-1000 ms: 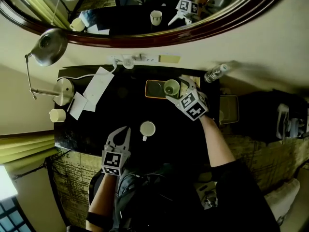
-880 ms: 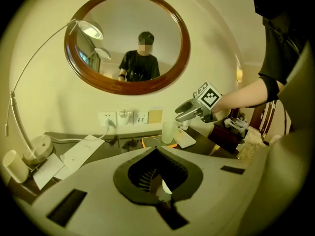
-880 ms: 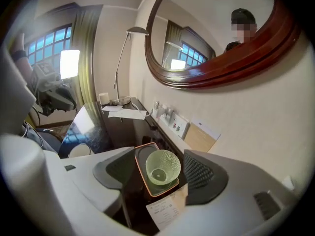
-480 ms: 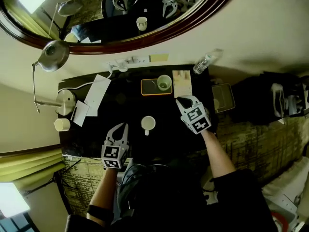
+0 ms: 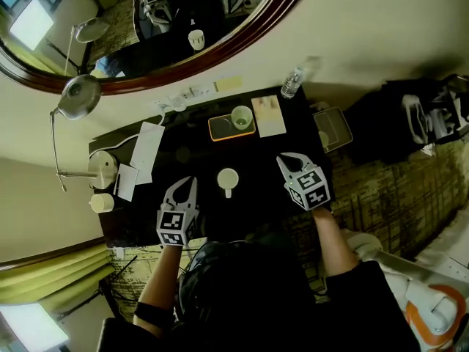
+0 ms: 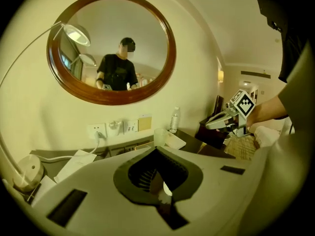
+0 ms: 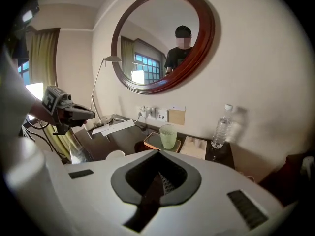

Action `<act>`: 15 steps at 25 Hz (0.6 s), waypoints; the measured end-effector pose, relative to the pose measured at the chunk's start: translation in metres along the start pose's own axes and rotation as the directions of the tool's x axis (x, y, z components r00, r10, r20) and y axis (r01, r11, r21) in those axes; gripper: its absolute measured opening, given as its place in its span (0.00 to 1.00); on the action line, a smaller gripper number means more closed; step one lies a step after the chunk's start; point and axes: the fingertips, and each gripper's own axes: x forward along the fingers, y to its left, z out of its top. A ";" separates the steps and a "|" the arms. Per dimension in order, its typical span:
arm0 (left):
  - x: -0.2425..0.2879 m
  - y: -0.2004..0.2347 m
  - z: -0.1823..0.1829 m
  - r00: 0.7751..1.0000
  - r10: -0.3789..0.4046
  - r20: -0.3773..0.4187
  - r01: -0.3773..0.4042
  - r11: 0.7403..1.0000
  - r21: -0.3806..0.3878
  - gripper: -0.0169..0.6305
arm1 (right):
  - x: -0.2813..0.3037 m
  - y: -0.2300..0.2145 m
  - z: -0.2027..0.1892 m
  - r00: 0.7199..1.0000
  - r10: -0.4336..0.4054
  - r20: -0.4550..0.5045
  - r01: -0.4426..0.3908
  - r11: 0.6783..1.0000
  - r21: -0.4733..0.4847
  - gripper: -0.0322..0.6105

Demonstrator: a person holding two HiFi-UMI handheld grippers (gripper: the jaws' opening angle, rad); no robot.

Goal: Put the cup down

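A pale green cup (image 5: 241, 117) stands upright on an orange tray (image 5: 220, 128) at the back of the black desk (image 5: 190, 156); the right gripper view shows the cup (image 7: 168, 136) ahead, apart from the jaws. My right gripper (image 5: 284, 160) hovers near the desk's right front, well back from the cup. Its jaws have just been closing with nothing between them and are now shut. My left gripper (image 5: 192, 182) is shut and empty at the left front, beside a white mug (image 5: 228, 179).
A water bottle (image 5: 292, 83) and a notepad (image 5: 268, 116) lie right of the tray. Papers (image 5: 146, 145), a desk lamp (image 5: 77, 94) and a small cup (image 5: 101, 202) occupy the left side. A round mirror (image 5: 183, 28) hangs behind on the wall.
The right gripper let go of the green cup on the tray, drew back toward the desk's front right, and shut. The left gripper stayed where it was.
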 end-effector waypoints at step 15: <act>-0.008 -0.029 -0.001 0.998 -0.066 -0.013 0.067 0.991 0.119 0.01 | -0.016 0.031 -0.016 1.000 0.015 0.021 -0.016 0.997 0.073 0.05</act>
